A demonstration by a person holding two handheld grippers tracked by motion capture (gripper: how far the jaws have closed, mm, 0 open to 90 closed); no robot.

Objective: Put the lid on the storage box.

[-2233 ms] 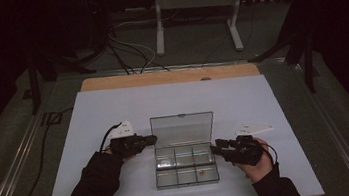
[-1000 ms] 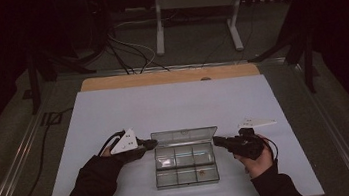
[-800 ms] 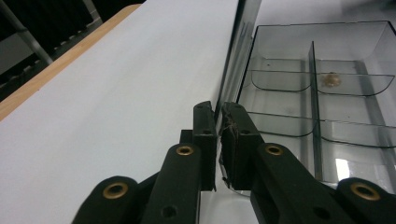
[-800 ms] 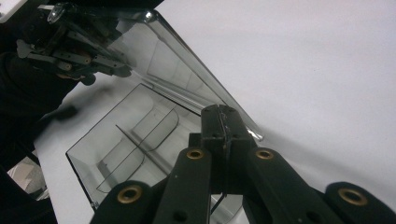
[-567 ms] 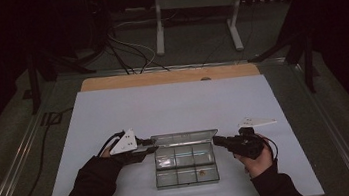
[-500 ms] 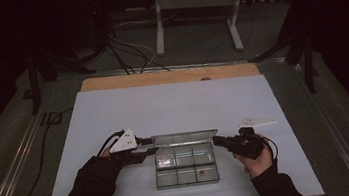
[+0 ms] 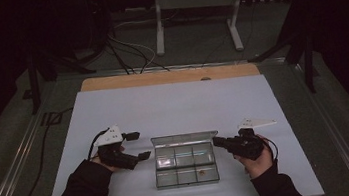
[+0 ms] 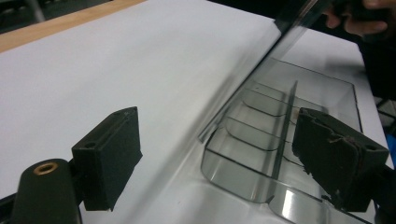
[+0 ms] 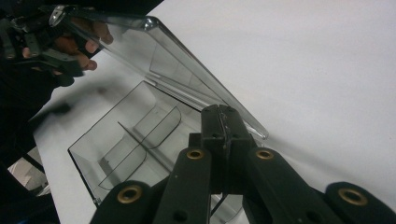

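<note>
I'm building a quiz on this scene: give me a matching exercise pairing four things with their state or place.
Things:
1. left gripper
2. right gripper
3. clear compartment box
4. box lid

States:
A. jaws pressed together at the box's right edge
B. raised, partly lowered over the compartments
C. jaws wide apart, nothing between the pads
D. resting on the white table sheet, between the two grippers

Pairs: 1-C, 2-A, 3-D, 4-B

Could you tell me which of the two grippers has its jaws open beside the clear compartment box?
The left gripper: its jaws stand wide apart beside the box, gripping nothing. The right gripper is shut at the box's other side.
</note>
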